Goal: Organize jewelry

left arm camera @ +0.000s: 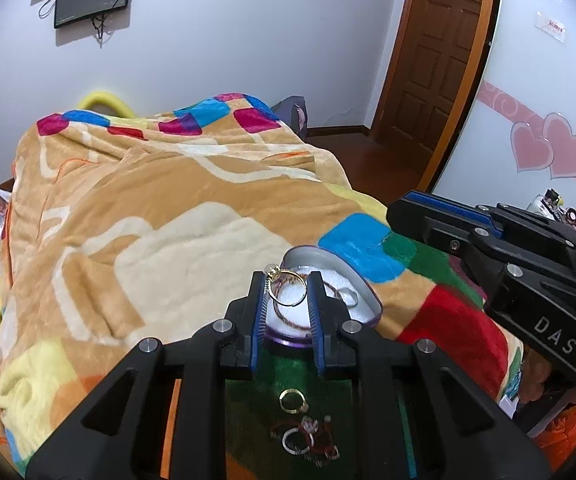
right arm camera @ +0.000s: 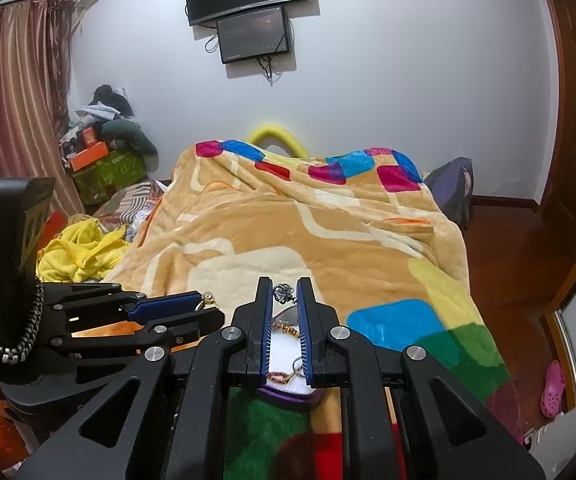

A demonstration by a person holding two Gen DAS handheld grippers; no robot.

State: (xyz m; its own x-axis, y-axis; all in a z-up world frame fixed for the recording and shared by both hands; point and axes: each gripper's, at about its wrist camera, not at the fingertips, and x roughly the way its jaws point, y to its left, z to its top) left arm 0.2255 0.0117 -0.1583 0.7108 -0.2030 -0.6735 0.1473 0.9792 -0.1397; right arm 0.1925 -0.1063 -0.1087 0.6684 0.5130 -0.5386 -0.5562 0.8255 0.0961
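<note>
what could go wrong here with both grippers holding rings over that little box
1. The gold ring is pinched only by its edges in the left gripper; it could slip and vanish into the plush blanket.
2. The silver ring sits at the very fingertips of the right gripper, a thin hold.
3. The heart-shaped box rests on soft bedding and could tip if nudged.

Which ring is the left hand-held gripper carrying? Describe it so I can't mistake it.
Find the heart-shaped box on the blanket. Above its near edge, the left hand-held gripper pinches a gold ring with a small stone on top. The gold and silver rings on the green patch are not held.
</note>
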